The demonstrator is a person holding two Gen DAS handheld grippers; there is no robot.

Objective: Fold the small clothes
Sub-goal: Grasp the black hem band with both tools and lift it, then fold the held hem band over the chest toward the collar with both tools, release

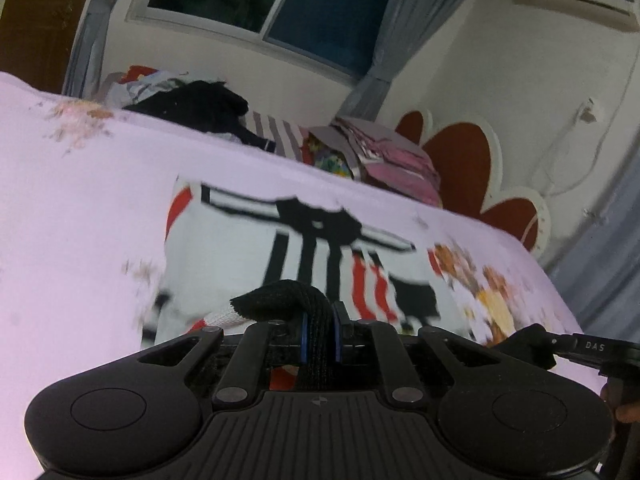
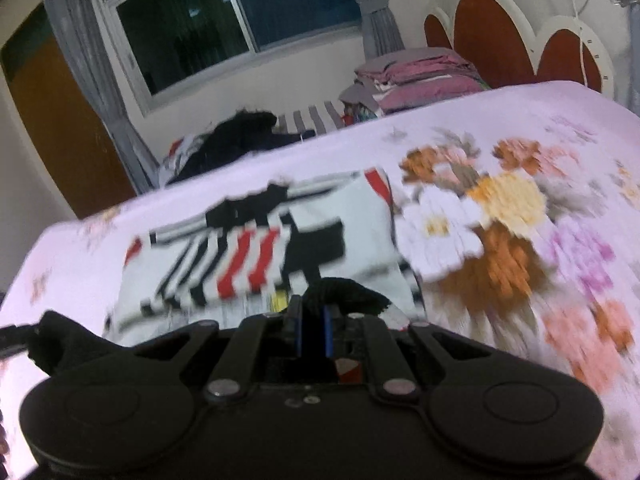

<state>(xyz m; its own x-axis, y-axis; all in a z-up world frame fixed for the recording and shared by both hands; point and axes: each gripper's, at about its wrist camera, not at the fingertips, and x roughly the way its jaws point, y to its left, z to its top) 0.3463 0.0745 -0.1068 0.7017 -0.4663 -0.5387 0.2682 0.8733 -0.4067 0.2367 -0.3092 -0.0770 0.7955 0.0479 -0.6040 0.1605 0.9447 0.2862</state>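
Left wrist — tongs (image 1: 319,336) pinching ribbed knit hem (image 1: 288,300)

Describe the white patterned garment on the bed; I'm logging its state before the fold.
The white garment looks knitted, with black bars, black and red stripes and red corner marks. It lies spread on the pink floral bedsheet. Its black near edge is pinched by both the left gripper and right gripper. Motion blur hides finer detail.

Matte black hand-held gripper (image 1: 319,336) w/ blue finger pads, round caps, silver screws
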